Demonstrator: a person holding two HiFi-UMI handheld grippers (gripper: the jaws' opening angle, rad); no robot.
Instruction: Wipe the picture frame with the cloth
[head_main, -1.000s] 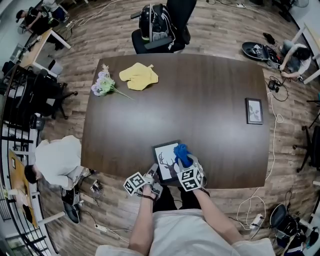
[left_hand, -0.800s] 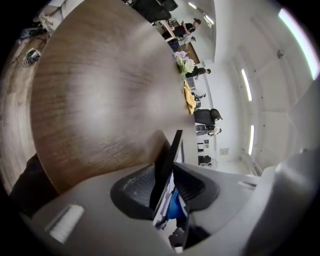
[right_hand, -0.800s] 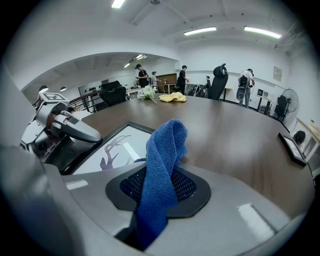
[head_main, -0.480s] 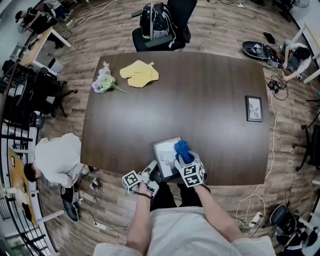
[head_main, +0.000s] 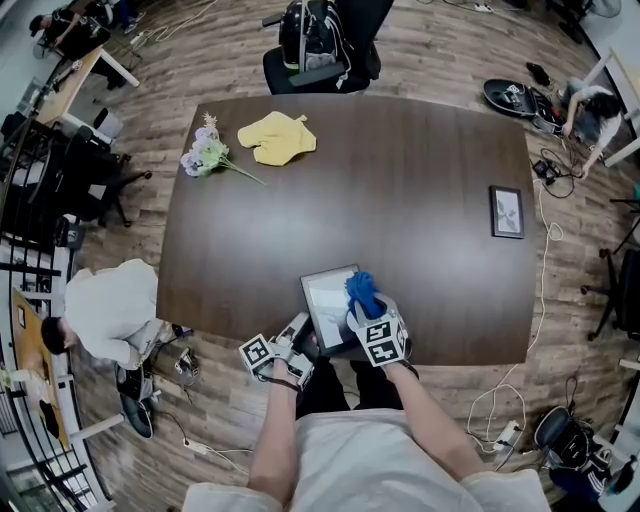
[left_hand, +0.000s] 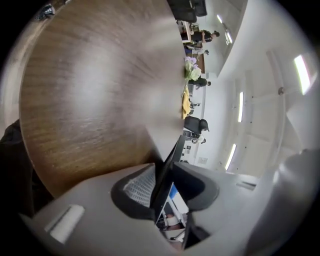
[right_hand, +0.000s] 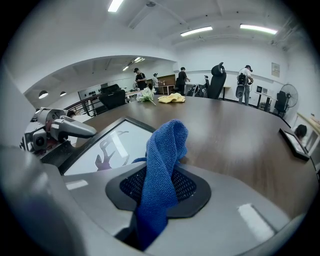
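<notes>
A black picture frame with a deer print lies near the table's front edge, its glass catching glare. My left gripper is shut on the frame's near-left edge. Its jaws have just been closing, and the frame shows edge-on between the pads of this gripper. My right gripper is shut on a blue cloth. The cloth rises out of the right gripper and rests by the right side of the frame. The left gripper sits at the frame's corner.
On the dark wooden table lie a yellow cloth and a flower bunch at the far left, and a small framed picture at the right. An office chair with a backpack stands behind. A person crouches at the left.
The frame's glass now shows mostly glare where the deer was plain before, so it has tilted. The left gripper has rolled at the frame's edge. The right gripper and cloth have stayed in place.
</notes>
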